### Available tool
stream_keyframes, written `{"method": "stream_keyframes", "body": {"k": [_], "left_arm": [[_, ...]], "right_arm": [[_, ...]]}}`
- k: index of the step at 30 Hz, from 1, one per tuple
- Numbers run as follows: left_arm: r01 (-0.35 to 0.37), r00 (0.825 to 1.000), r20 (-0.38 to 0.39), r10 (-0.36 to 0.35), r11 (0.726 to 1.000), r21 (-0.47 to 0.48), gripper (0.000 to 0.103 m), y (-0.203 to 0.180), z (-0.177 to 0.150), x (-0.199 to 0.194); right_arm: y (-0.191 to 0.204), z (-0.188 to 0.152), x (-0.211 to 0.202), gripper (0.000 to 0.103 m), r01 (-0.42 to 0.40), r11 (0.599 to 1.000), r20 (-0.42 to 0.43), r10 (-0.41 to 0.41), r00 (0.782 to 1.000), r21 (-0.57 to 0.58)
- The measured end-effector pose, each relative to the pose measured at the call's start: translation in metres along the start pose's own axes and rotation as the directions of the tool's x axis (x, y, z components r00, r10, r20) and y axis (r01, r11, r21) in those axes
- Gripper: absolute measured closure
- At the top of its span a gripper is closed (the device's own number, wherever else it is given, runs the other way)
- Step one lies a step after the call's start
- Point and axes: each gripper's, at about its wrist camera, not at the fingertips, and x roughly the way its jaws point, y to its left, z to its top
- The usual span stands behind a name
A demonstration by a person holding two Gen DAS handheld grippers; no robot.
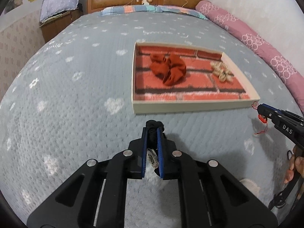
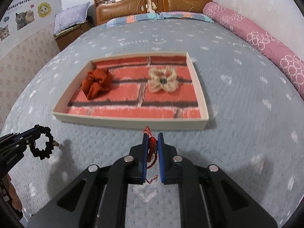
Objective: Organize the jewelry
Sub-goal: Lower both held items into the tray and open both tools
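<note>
The left tongs [image 1: 153, 133] are pinched narrow on a black beaded bracelet [image 2: 42, 146], with a round silver charm [image 1: 152, 158] caught between the blue pads further back. In the right wrist view that bracelet hangs as an open loop from the tips of the left tongs [image 2: 35, 131], clear of the bedspread, and the person's left hand [image 2: 14, 199] shows at the lower edge behind the handle. The left tongs point roughly level toward the tray, a little short of its near wall.

The right tongs [image 2: 152, 138] are likewise drawn close on a red braided cord bracelet [image 2: 152, 152], its thin red tail dangling down between the pads. From the left wrist view the right tongs [image 1: 259, 108] reach in from the side, tips just beside the tray's near right corner, with the person's right hand [image 1: 293, 168] gripping the handle behind.

Ahead of both tools lies a shallow cream tray [image 2: 131, 122] lined with a red brick print, resting on the grey patterned bedspread [image 1: 66, 95]. Inside it sit a rust-red scrunchie [image 2: 96, 82] on the left and a cream flower-shaped hair tie [image 2: 162, 79] on the right, well apart. Beyond stand a wooden headboard [image 2: 152, 5] and a pink rolled quilt [image 2: 256, 36].
</note>
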Motion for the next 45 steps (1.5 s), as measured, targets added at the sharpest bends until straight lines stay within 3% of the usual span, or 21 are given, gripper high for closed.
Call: {"method": "stream_keyframes", "body": {"k": [10,21,31,45], "left_arm": [[0.007,0.997,0.074,-0.008,1.000,0.019,0.095,-0.017,0.052,-0.015],[0.006,0.996,0.086,-0.009,0.999,0.039,0.095,-0.043,0.100,0.031],[-0.025,1.000,0.019,0.025,1.000,0.010,0.095,-0.037,0.096,0.103],[-0.053,0.998,-0.032,0.052,0.998,-0.022,0.092,-0.017,0.085,0.130]], "right_arm": [[-0.004,0.054,-0.017,0.093,-0.006,1.000,0.075,0.006,0.997,-0.002],[-0.012,0.100,0.005,0.093,-0.001,1.000,0.116,0.001,0.993,0.000],[-0.022,0.087,0.072,0.093,0.031,1.000,0.054,-0.031,0.998,-0.002],[-0.031,0.064,0.112,0.093,0.043,0.999,-0.037,-0.042,0.998,0.019]]}}
